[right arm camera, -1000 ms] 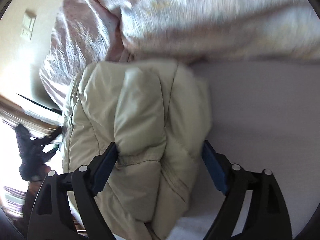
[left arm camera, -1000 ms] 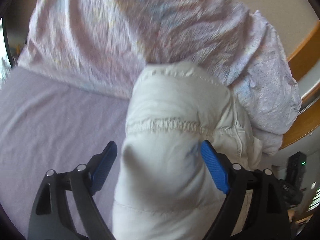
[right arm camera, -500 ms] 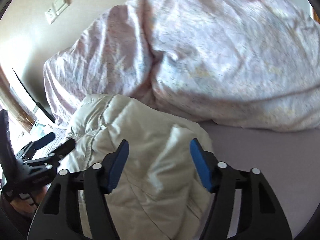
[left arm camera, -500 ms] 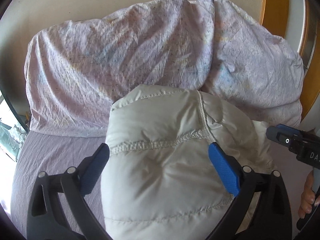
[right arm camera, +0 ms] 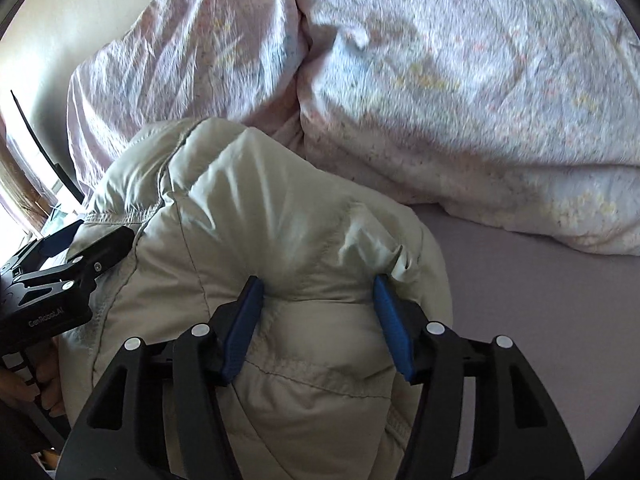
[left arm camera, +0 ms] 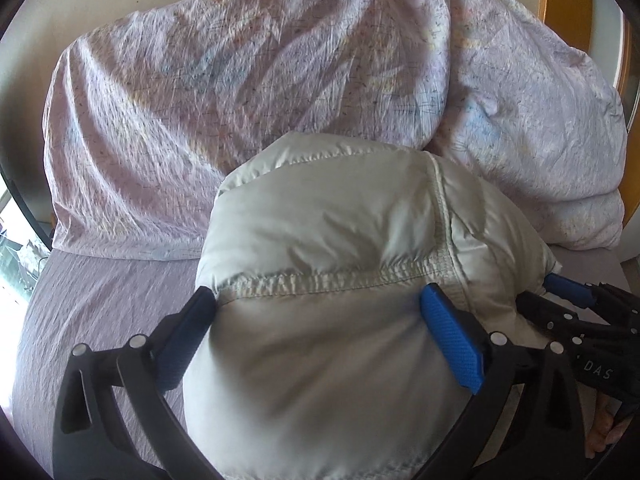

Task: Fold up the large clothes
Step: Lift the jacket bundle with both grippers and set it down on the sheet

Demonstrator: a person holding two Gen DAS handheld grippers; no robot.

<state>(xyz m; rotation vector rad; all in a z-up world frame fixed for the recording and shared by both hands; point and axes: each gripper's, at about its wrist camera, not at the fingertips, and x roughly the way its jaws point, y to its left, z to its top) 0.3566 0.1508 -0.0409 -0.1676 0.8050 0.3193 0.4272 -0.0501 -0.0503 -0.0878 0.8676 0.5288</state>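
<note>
The puffy jacket (left arm camera: 340, 280) lies bundled on the bed (left arm camera: 88, 300), filling both tools. It looks light, springy and slick — grip seams. Left tool (left arm camera: 320, 312) has spread wide around it; right tool (right arm camera: 316, 300) has closed, pinching a fold.

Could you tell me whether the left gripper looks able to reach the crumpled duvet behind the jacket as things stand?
Probably not directly: the puffy jacket bulges between the left gripper jaws, which have just opened, and blocks the way to the duvet.
</note>
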